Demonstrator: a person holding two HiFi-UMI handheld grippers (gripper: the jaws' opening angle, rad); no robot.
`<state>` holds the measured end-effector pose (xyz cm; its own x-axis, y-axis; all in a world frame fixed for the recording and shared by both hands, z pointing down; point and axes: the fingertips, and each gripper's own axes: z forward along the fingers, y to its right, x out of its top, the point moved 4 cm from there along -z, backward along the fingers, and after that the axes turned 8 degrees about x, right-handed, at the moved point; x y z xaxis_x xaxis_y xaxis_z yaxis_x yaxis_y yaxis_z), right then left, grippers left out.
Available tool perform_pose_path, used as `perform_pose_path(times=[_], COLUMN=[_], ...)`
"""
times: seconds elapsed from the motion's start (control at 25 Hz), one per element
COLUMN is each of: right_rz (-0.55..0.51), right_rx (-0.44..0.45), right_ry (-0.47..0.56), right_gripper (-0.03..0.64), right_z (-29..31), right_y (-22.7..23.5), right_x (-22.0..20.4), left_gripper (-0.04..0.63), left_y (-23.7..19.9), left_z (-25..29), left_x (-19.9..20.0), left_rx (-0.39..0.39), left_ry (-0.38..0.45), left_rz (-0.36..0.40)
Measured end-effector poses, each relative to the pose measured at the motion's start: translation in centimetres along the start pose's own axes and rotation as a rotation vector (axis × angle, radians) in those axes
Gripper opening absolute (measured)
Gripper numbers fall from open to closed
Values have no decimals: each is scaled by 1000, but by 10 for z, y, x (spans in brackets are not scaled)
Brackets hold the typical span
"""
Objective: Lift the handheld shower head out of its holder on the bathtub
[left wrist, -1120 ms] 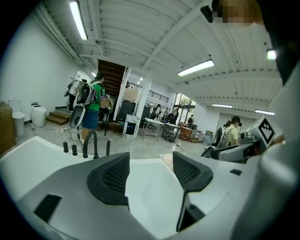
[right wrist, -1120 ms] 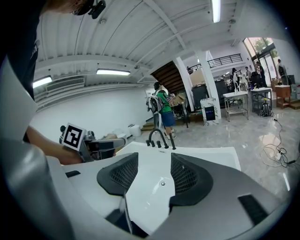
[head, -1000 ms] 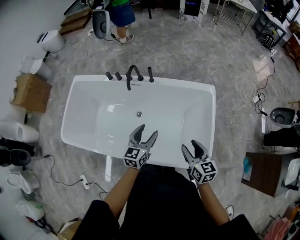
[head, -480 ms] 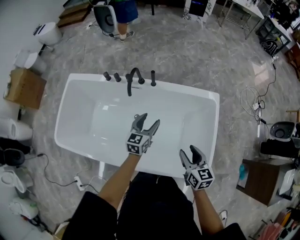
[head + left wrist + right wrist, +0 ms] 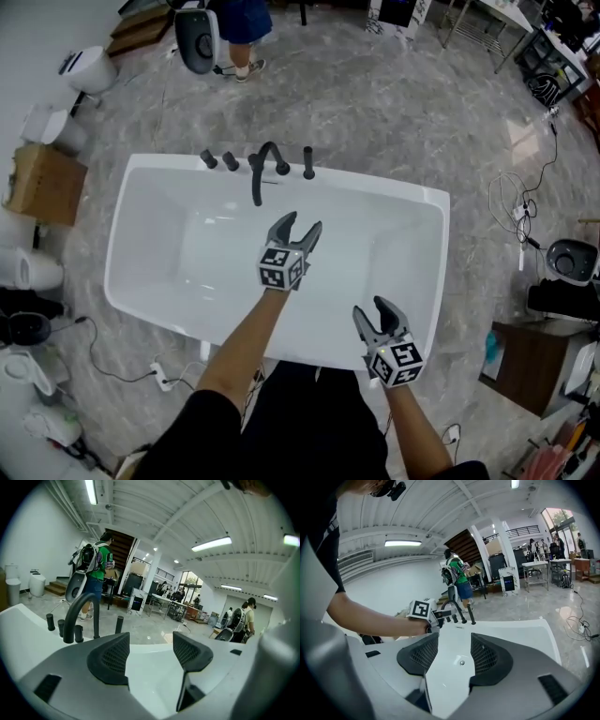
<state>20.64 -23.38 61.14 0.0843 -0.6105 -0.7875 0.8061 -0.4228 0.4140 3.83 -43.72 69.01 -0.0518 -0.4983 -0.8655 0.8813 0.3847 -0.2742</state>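
Observation:
The white bathtub lies below me with its black fittings on the far rim. The handheld shower head stands upright in its holder, right of the curved spout; it also shows as a short black post in the left gripper view and a thin one in the right gripper view. My left gripper hovers open over the tub's middle, a short way short of the fittings, with nothing between its jaws. My right gripper is open and empty over the near rim.
A person in a green shirt stands beyond the tub beside a grey machine. A cardboard box and toilets line the left wall. Cables and a wooden cabinet are on the right.
My left gripper has moved forward from the near rim out over the tub toward the fittings. My right gripper has stayed by the near rim.

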Motion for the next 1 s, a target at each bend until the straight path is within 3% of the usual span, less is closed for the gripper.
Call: perform_pose_path(times=[0.6,1.0], right_rz=[13,58], right_rx=[-12,-17], right_ry=[-20,-3], right_gripper=[199,199], right_z=[46,65], right_y=[21,28], right_x=[-17,-24], left_gripper=[265,265], left_y=[-38,-63], left_z=[95,142], left_x=[-8,-8], left_rx=[-12,-17], left_ry=[-10,-40], left_rz=[53,127])
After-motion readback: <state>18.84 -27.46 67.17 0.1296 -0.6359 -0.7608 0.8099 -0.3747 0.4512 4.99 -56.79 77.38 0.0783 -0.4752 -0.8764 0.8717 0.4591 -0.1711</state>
